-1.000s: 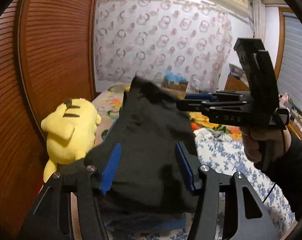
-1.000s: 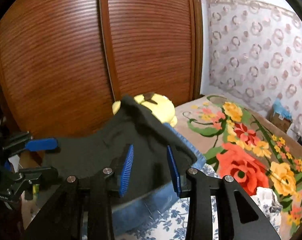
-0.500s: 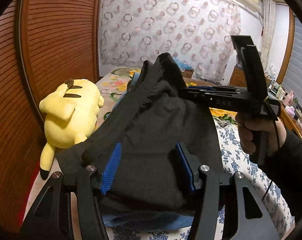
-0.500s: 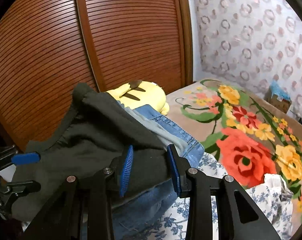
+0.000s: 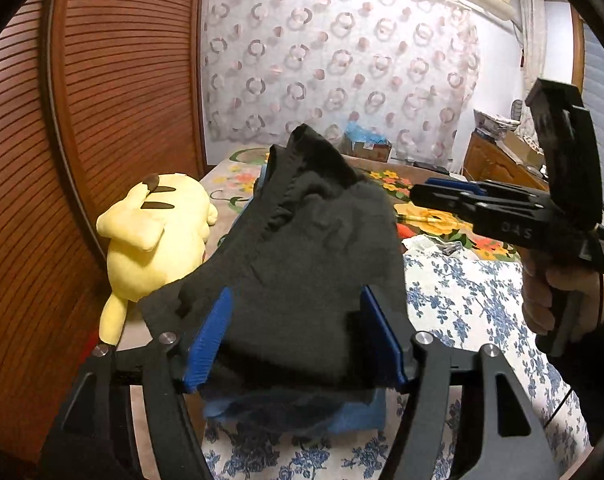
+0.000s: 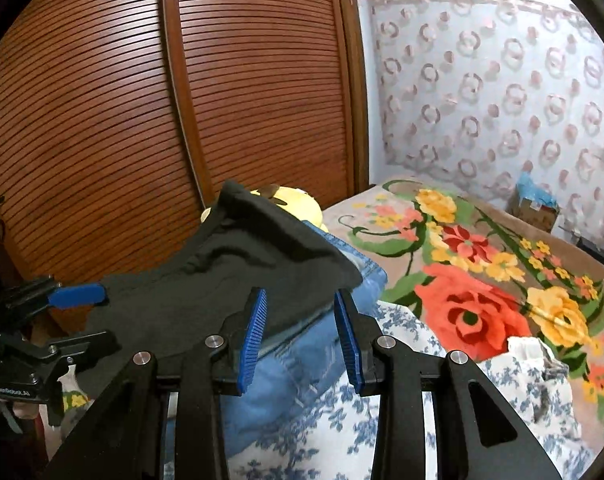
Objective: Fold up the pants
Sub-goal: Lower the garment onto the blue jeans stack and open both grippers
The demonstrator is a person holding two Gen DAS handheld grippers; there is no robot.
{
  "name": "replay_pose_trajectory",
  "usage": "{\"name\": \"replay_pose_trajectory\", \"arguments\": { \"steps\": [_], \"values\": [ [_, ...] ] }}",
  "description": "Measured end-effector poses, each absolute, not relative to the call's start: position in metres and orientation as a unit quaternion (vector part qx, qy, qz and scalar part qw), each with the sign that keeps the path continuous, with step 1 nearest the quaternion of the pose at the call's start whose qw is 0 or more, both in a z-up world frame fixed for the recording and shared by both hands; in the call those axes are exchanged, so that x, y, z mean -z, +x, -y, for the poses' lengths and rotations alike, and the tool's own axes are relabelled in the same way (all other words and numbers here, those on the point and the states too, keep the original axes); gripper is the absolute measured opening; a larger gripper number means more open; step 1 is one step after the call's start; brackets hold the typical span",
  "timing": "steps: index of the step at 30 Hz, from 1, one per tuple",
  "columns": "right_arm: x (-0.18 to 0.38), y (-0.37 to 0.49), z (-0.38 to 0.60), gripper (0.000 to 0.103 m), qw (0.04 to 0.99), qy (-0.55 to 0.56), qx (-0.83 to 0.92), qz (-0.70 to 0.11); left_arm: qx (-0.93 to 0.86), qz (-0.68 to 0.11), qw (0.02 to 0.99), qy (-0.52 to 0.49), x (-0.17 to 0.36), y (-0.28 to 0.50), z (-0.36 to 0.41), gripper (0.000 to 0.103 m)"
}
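Two grippers meet over a bed (image 6: pixel 482 264) whose flowered blanket stretches ahead and right of the right gripper (image 6: pixel 299 336). Louvred wooden doors (image 6: pixel 141 120) rise beyond both. Dark pants (image 5: pixel 302 264) lie bunched between the fingers of the left gripper (image 5: pixel 297 336), whose jaws are opening around the cloth; their far edge drapes over blue jeans (image 6: pixel 302 364) between the right gripper's parted fingers. Whether either gripper pinches fabric I cannot tell. Left of the left gripper sits a yellow plush toy (image 5: pixel 153 232).

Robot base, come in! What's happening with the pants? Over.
Left gripper opening, black pants between pads. Right gripper holds the cloth's edge. Jeans underneath, yellow plush beside.
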State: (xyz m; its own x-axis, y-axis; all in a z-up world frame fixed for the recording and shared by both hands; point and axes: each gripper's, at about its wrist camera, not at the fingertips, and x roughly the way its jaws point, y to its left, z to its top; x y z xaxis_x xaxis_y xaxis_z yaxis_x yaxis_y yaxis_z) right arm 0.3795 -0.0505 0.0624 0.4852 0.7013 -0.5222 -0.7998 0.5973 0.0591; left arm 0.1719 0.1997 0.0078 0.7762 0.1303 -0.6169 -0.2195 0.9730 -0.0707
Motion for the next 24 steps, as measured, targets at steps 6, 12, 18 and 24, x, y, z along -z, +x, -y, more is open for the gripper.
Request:
{"name": "replay_pose_trajectory", "arguments": {
  "steps": [6, 12, 18, 24],
  "values": [
    [-0.071, 0.350, 0.069, 0.037, 0.864, -0.091, -0.429, -0.249, -0.085, -0.324, 0.940, -0.059, -0.012, 0.161, -0.189, 0.068],
    [-0.075, 0.323, 0.085, 0.037, 0.868, -0.086, -0.426, -0.241, -0.080, -0.307, 0.946, -0.063, -0.019, 0.144, -0.180, 0.096],
    [-0.074, 0.303, 0.098, 0.037, 0.870, -0.083, -0.423, -0.240, -0.075, -0.288, 0.953, -0.065, -0.028, 0.129, -0.171, 0.103],
    [-0.075, 0.285, 0.115, 0.039, 0.873, -0.071, -0.419, -0.239, -0.077, -0.287, 0.953, -0.061, -0.030, 0.122, -0.163, 0.103]
  ]
}}
